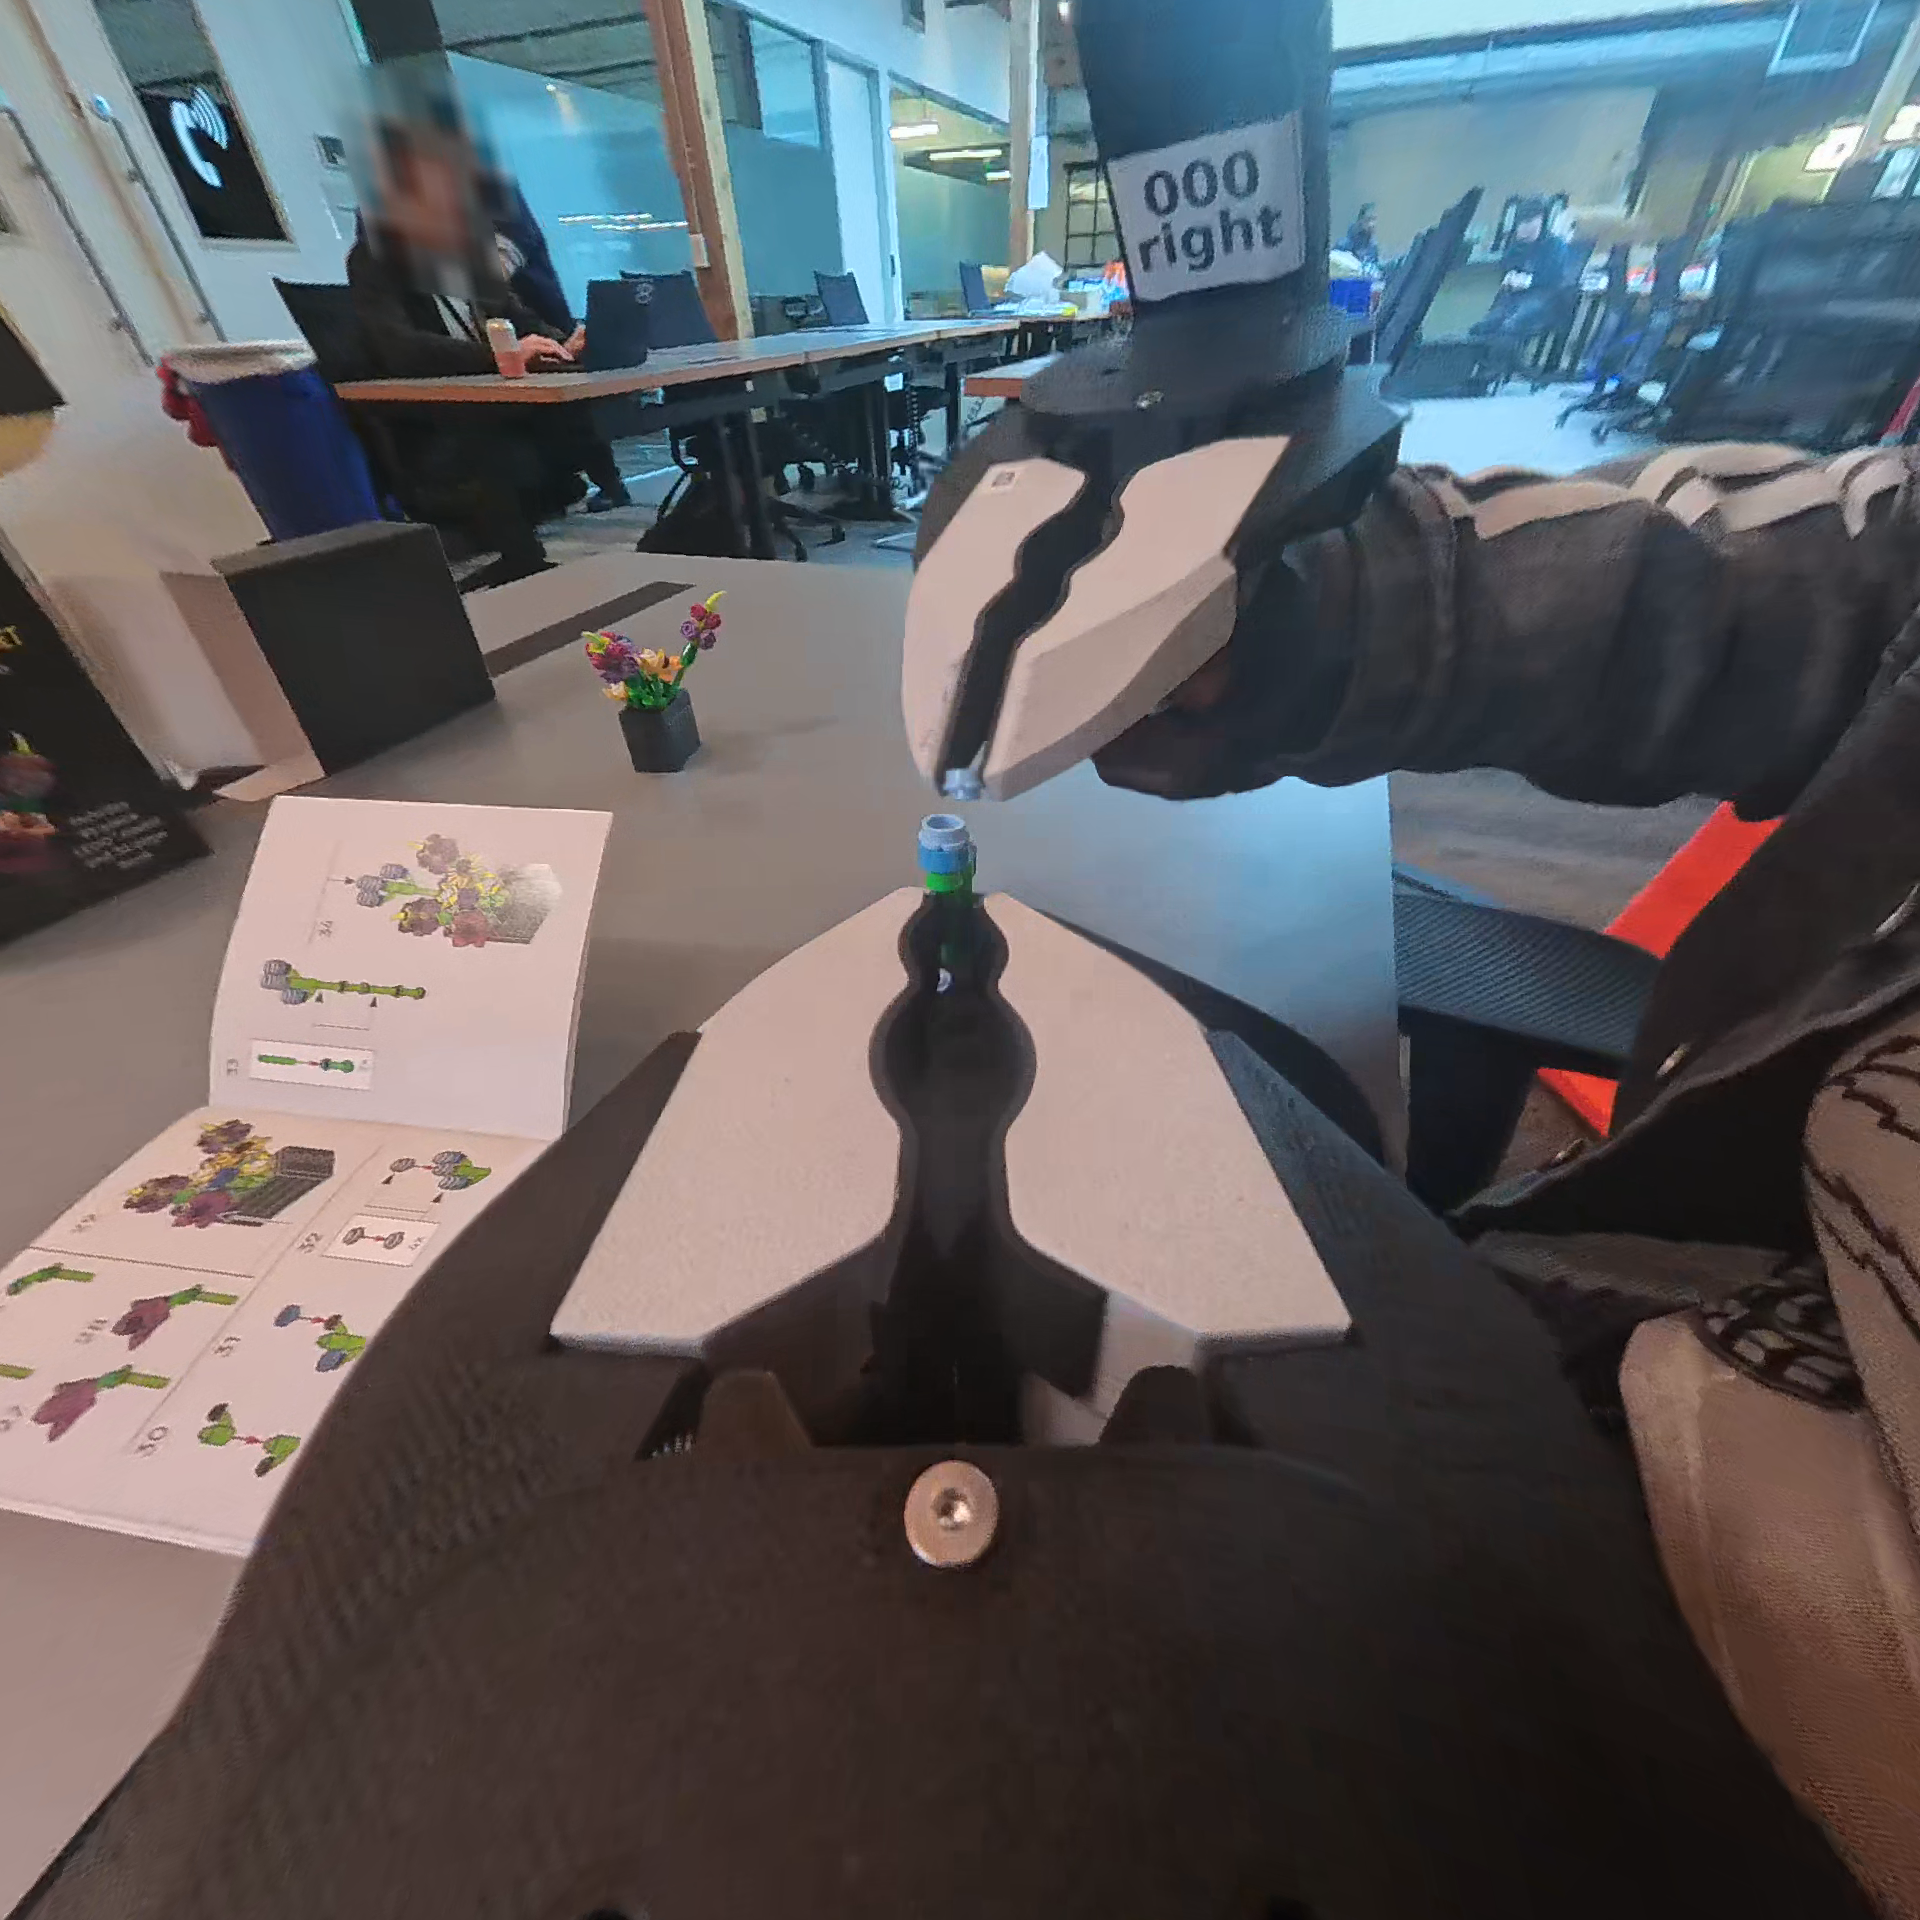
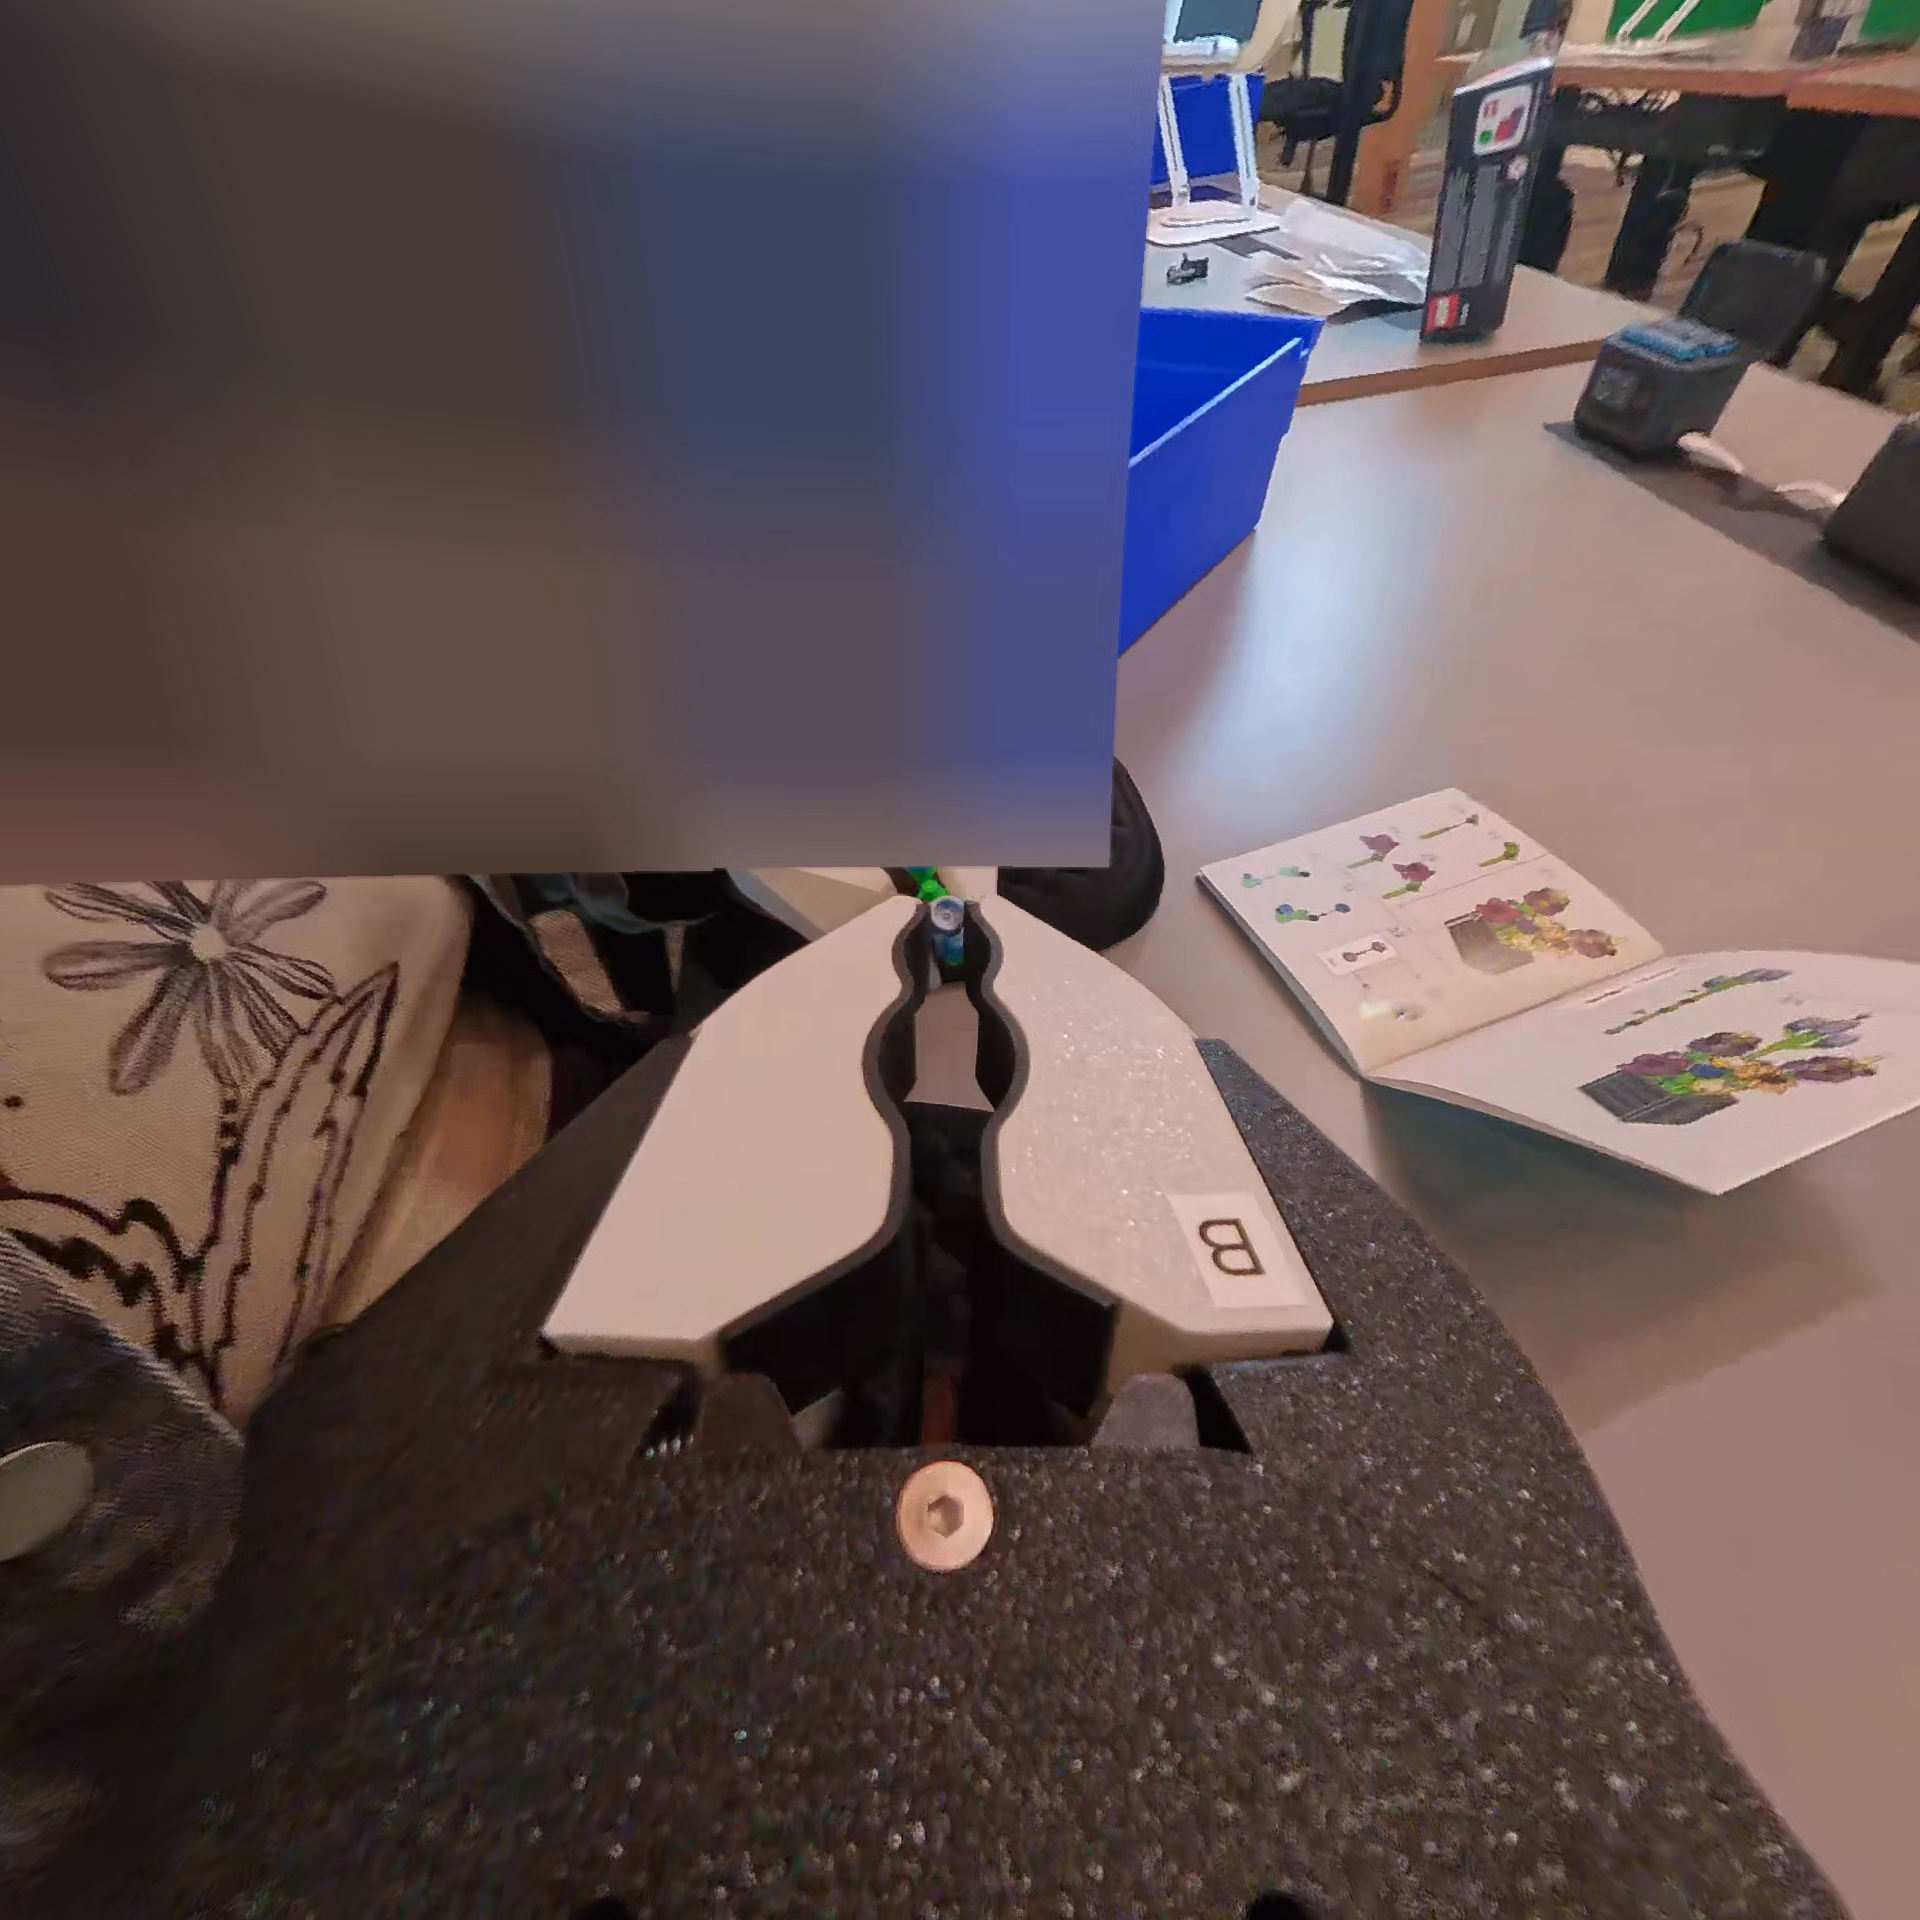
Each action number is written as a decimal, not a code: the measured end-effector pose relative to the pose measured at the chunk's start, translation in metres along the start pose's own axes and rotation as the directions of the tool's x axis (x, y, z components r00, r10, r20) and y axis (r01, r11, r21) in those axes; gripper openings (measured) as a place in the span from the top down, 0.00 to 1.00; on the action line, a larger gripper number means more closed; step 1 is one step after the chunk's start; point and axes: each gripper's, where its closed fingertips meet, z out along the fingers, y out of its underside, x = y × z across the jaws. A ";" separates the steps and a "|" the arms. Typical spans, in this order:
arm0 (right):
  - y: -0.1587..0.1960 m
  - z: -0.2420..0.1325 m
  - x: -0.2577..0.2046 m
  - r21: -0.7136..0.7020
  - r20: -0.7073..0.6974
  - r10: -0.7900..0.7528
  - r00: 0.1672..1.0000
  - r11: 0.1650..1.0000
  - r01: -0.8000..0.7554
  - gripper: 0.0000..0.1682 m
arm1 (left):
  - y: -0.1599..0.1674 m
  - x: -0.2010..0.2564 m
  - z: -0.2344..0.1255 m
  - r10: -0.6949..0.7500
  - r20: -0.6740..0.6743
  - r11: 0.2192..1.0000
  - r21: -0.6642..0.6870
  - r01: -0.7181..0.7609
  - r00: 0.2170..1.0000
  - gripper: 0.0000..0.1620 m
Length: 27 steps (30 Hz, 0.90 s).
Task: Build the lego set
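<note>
Nearest my left wrist lens: left tongs [image 1: 948, 914], closed on a green stem piece [image 1: 950, 902] that stands upright out of the tips. Stem carries a blue ring and a pale grey stud on top, clear of the fingers [image 1: 790, 1132].

Right tongs [image 1: 961, 781] come in from the upper right of the frame, tips pointed down, directly above the stem. They pinch a small pale grey round piece [image 1: 964, 783] at the very tips. A narrow gap shows between that piece and the stem's top; not touching as far as I can see. Gloved hand [image 1: 1351, 665] wraps the right handle.

Right wrist view agrees: right tongs closed on the small piece at centre frame, with a bit of green stem just past the tips. Much of that frame is masked by a blur patch.

Grey desk [image 1: 790, 790] underneath. Open instruction booklet [image 1: 343, 1091] lies lower left in the left view, right of centre in the right view. A finished small flower build in a black pot [image 1: 657, 691] sits on the desk beyond the booklet, well apart from both tongs. Black box [image 1: 358, 639] at left of frame, blue bin [image 2: 1210, 436] in the right view's upper middle.
</note>
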 end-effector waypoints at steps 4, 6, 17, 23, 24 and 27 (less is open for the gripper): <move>0.009 0.000 0.001 -0.052 -0.046 -0.111 0.993 0.993 0.109 0.97 | 0.005 0.003 0.004 0.015 -0.019 0.999 -0.037 -0.015 1.000 0.96; 0.012 0.000 0.001 -0.075 -0.045 -0.118 0.992 0.991 0.114 0.96 | 0.007 0.003 0.004 0.004 -0.026 0.999 -0.044 -0.005 1.000 0.96; 0.016 0.001 0.000 -0.122 -0.043 -0.143 0.989 0.983 0.137 0.96 | 0.010 0.005 0.006 -0.013 -0.054 0.998 -0.067 0.010 0.998 0.96; 0.015 0.004 0.001 -0.096 -0.069 -0.116 0.991 0.989 0.109 0.96 | 0.009 0.004 0.004 -0.081 -0.090 0.996 -0.055 0.077 0.993 0.97; 0.016 0.004 0.002 -0.093 -0.069 -0.098 0.993 0.991 0.091 0.96 | 0.009 0.004 0.005 -0.092 -0.096 0.994 -0.062 0.086 0.991 0.97; 0.019 0.003 0.002 -0.087 -0.058 -0.037 0.998 0.996 0.032 0.96 | 0.012 0.004 0.006 -0.097 -0.103 0.993 -0.079 0.089 0.990 0.97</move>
